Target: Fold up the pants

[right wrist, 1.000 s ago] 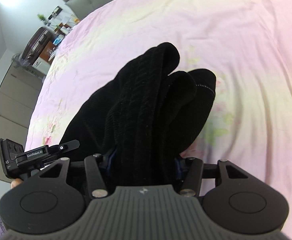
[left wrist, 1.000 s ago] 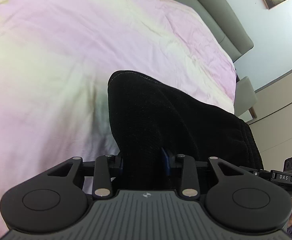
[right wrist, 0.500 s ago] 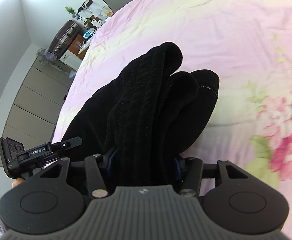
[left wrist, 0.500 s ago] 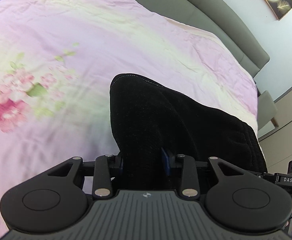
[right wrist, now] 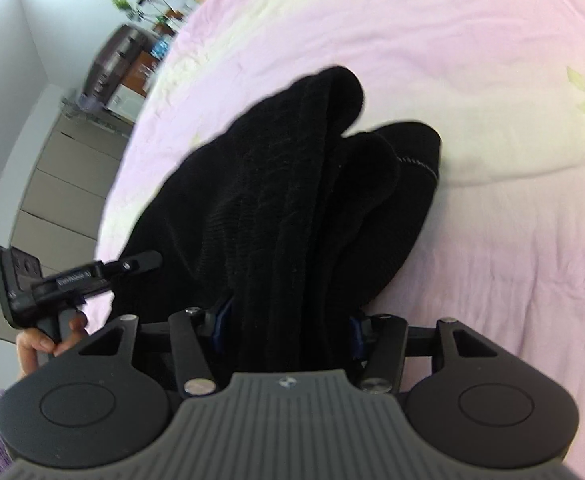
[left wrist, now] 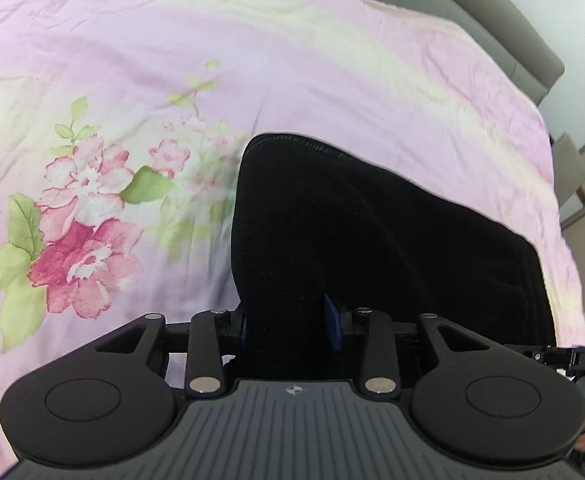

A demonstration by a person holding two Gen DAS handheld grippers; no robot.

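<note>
Left gripper [left wrist: 288, 322]: both blue pads clamped on a thick bunch of the black pants [left wrist: 356, 232], jaws about half apart, just eased out a touch with the cloth still packed between them. Right gripper [right wrist: 288, 320]: same, pads pressed on a fatter wad of the pants [right wrist: 292, 200], gap a bit wider, also just loosened slightly without letting go. Pants hang and bunch forward from each gripper over the bed, folded into several layers; in the right wrist view 2 rounded fold ends stick out ahead, 1 with a pale stitched hem. Cannot tell how much of the cloth touches the bed. Bed is covered by a pink and cream sheet [left wrist: 332, 64] with a flower print [left wrist: 84, 236] left of the pants in the left wrist view. Grey headboard [left wrist: 492, 28] past the far edge of the bed. A hand [right wrist: 40, 344] grips the left tool handle, seen at the left edge of the right wrist view.
</note>
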